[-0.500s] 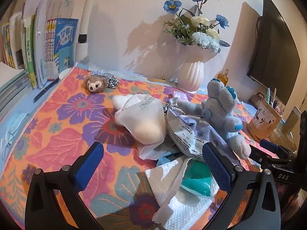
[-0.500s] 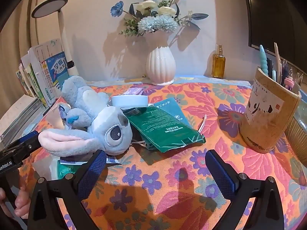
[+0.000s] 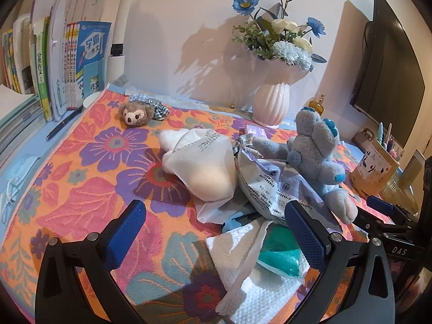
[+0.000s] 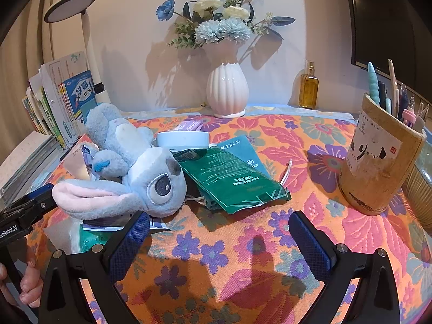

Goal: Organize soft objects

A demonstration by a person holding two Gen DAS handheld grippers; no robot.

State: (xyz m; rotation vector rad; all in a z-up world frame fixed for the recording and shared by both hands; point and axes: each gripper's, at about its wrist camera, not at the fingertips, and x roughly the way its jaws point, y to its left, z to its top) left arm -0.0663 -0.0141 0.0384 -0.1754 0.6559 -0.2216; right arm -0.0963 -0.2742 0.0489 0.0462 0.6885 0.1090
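Observation:
A blue-grey plush rabbit (image 4: 140,178) lies on the floral cloth; it also shows in the left wrist view (image 3: 318,159). Beside it lie a white bag with a soft peach thing inside (image 3: 205,167), a crumpled printed packet (image 3: 270,189), a white paper towel (image 3: 256,275) over a teal pouch (image 3: 280,253), and a green packet (image 4: 232,178). A small brown plush head (image 3: 135,114) lies at the back left. My left gripper (image 3: 216,232) is open just short of the pile. My right gripper (image 4: 218,237) is open, above bare cloth in front of the rabbit.
A white vase of flowers (image 4: 226,89) stands at the back. Books (image 3: 54,62) stand at the left with a pen (image 3: 63,124) beside them. A pen holder (image 4: 378,162) and an amber bottle (image 4: 309,86) stand at the right. A white bowl (image 4: 183,139) sits behind the rabbit.

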